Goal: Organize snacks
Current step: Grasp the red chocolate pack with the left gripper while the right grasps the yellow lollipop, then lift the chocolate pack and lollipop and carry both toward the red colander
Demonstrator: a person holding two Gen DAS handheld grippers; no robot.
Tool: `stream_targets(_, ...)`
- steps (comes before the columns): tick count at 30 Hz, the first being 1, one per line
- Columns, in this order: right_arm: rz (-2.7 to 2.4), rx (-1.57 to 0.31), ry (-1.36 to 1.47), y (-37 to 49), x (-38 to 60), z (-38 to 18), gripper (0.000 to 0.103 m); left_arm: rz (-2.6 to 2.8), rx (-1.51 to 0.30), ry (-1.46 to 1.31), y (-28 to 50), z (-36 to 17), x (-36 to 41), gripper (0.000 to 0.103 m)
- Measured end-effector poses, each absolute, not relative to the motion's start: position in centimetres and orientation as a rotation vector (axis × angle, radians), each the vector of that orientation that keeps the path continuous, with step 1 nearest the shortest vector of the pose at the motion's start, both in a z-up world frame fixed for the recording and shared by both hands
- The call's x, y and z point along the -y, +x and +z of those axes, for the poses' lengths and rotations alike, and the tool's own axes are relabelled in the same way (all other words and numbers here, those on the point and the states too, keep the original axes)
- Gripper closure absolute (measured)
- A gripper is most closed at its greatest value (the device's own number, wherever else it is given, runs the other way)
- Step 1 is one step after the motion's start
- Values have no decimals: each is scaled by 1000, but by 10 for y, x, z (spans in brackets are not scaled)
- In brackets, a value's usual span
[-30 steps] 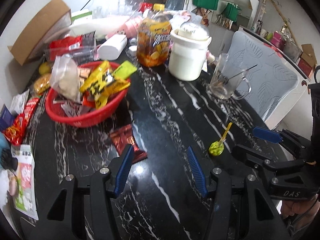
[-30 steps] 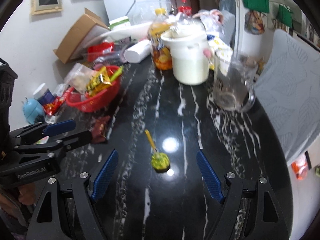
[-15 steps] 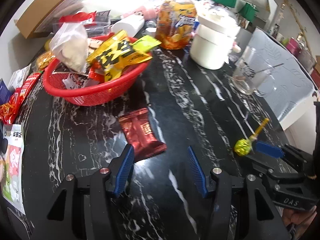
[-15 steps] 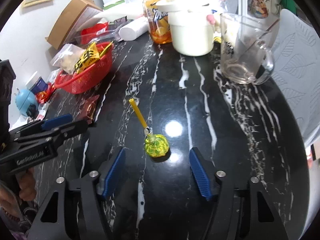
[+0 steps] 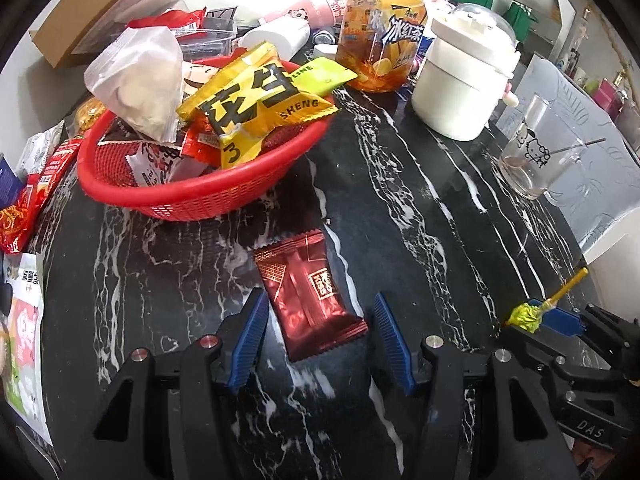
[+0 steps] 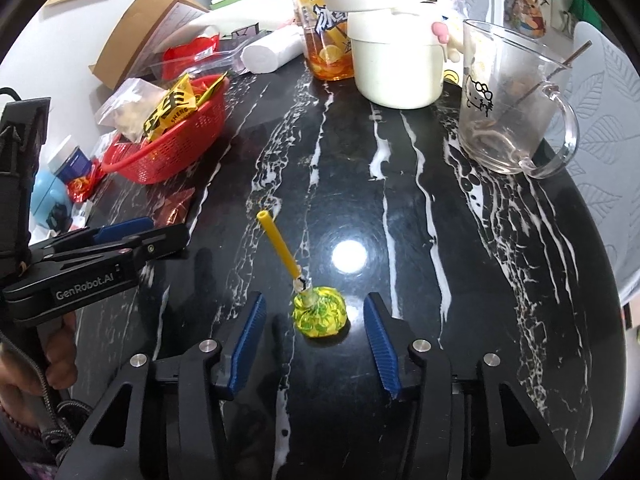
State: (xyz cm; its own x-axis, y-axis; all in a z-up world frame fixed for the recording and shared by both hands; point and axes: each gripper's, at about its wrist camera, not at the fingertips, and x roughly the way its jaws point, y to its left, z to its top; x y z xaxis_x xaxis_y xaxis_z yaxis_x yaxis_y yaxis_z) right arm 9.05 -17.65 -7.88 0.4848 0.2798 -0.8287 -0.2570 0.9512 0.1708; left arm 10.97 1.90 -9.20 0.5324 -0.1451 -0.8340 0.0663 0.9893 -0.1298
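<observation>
Left wrist view: the left gripper (image 5: 318, 334) stood wide, straddling the near end of the red packet (image 5: 310, 294), whose long axis ran away toward the basket (image 5: 200, 200).

Right wrist view: the right gripper (image 6: 312, 338) stood wide around the lollipop (image 6: 319, 315), stick pointing away-left. Only this view showed the wrapped head clear of both fingers.

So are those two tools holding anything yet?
No. The left tool straddles the red packet, the right tool the lollipop; both are open.
</observation>
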Motion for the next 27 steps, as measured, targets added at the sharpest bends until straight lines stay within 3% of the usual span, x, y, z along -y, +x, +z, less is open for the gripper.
stream_targets(5,322,-1011,23,92,176,-79,59,-131,-983,-77,111,-94,-18,49)
stream_targets(9,315,-1007,35,93,178,-79,67,-150,-976,-60,107,-93,-15,71)
stream_targets(11,316,-1007,40,93,179,-79,76,-158,-975,-58,105,-93,-14,71)
stream_targets(27,309,-1016,65,69,194,-78,77,-294,-1018,-12,62,-91,14,71)
